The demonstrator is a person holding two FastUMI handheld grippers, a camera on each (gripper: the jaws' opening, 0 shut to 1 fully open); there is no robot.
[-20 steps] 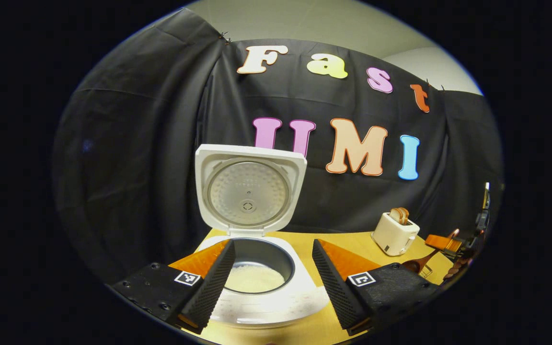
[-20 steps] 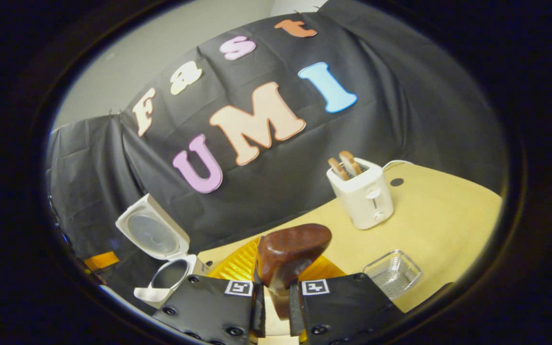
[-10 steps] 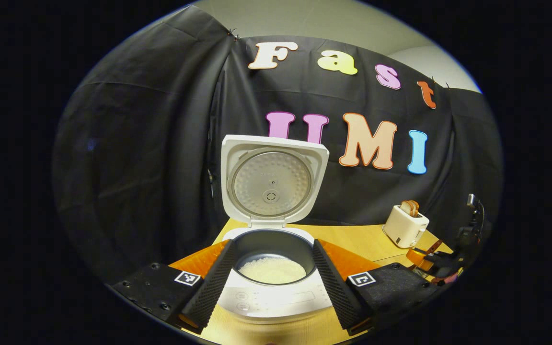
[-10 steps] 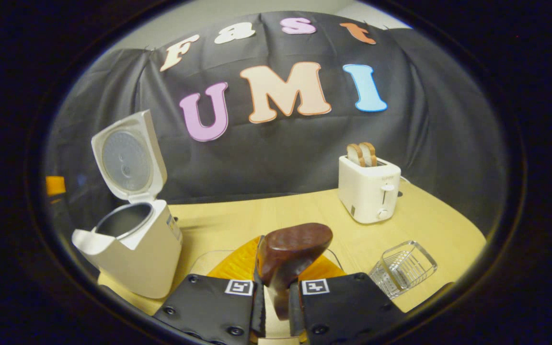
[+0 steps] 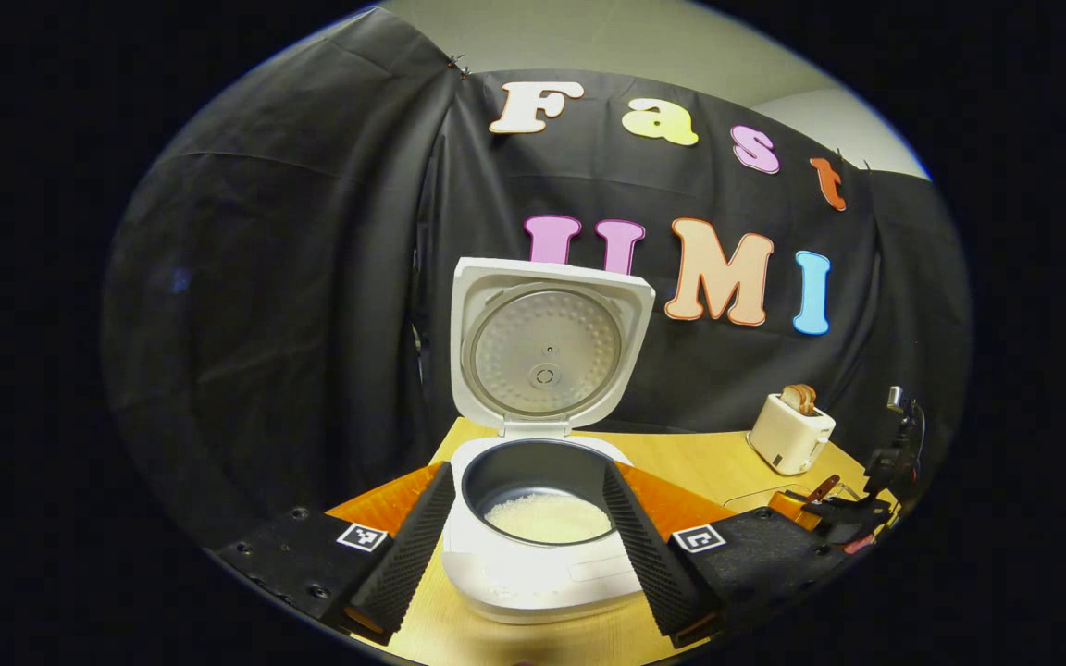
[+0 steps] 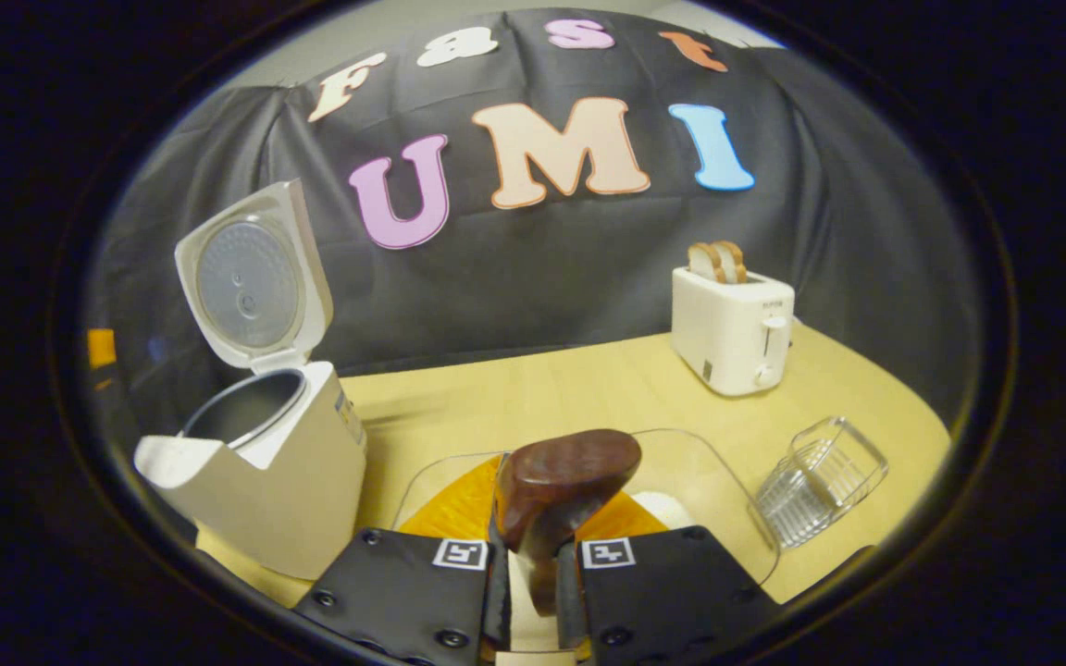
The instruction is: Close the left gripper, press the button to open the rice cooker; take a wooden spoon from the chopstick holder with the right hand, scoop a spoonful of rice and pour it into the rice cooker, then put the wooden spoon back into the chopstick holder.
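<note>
The white rice cooker (image 5: 533, 578) stands open, its lid (image 5: 551, 347) upright and white rice (image 5: 547, 516) in the dark pot. My left gripper (image 5: 526, 476) is open just in front of it, one finger on each side of the pot in the left gripper view. My right gripper (image 6: 533, 564) is shut on the handle of the dark wooden spoon (image 6: 565, 481), whose bowl points forward above a clear glass dish (image 6: 737, 504) holding some rice (image 6: 667, 509). The cooker (image 6: 265, 472) sits left of that dish. The clear chopstick holder (image 6: 820, 481) lies tilted at the right.
A white toaster (image 6: 732, 319) with two bread slices stands at the back right of the wooden table (image 6: 542, 393). In the left gripper view the right gripper (image 5: 834, 513) is low at the far right, near the toaster (image 5: 790, 433).
The right gripper view has swung from tilted to level and dropped, bringing the glass dish under the spoon. The left gripper has shifted, so the cooker sits further right in its view.
</note>
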